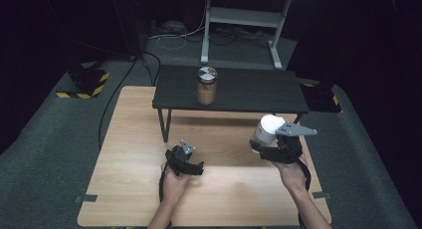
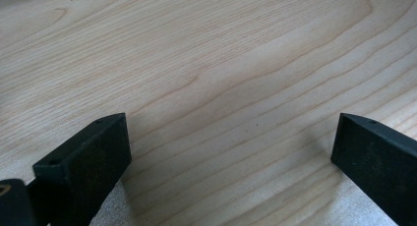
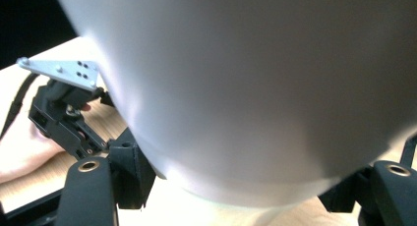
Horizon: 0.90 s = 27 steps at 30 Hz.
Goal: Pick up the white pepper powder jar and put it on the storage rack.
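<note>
The right hand-held gripper (image 1: 266,148) is pinching a white cup (image 1: 264,130), its jaws pressing on the cup's sides, and is carrying it above the table (image 1: 129,189) at about four o'clock from the table's middle. In the right gripper view the cup's pale wall (image 3: 255,88) is looming close, so nothing can be told of what it is holding, if anything. The step in hand seems to be the carry: the cup is off the wood and looks bound for the low dark shelf (image 1: 249,94) at twelve o'clock. A jar (image 1: 206,85) with a metal lid is standing on that shelf, at about eleven o'clock from the cup; it appears filled with something brown, though what is unclear. The next move is likely calling for more height to clear the shelf's front edge, keeping the cup level and well apart from the jar. The left hand-held gripper (image 1: 196,168) is resting low at six o'clock, jaws spread over bare wood, gripping nothing.
</note>
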Tool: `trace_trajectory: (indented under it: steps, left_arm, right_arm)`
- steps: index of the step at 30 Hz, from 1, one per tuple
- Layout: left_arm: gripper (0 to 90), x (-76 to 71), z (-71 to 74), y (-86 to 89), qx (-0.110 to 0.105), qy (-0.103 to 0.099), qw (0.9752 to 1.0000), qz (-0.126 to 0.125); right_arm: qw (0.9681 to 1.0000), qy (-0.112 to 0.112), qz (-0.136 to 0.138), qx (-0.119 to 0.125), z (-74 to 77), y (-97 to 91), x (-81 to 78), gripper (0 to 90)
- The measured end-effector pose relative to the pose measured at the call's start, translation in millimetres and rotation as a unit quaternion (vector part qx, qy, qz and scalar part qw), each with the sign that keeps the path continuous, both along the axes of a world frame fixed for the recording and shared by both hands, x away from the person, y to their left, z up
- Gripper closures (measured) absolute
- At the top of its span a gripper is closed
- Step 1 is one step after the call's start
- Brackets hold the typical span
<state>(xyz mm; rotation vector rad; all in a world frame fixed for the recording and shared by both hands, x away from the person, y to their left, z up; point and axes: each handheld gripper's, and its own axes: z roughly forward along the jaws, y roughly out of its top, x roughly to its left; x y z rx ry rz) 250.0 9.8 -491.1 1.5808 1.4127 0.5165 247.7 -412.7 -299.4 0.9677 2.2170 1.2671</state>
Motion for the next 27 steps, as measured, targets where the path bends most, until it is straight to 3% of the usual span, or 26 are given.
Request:
trace_trajectory:
  steps: [14,27]
  left_arm:
    - [1.4,0.1,0.1,0.1,0.001,0.000,1.0000,0.000]
    - [1.4,-0.6,-1.6,-1.4,-0.006,-0.003,1.0000,0.005]
  right_arm:
    - [0.9999,-0.009,0.011,-0.003,45.2,2.1,13.8,30.1]
    - [0.9999,-0.010,0.011,-0.005,71.5,12.3,36.6,30.2]
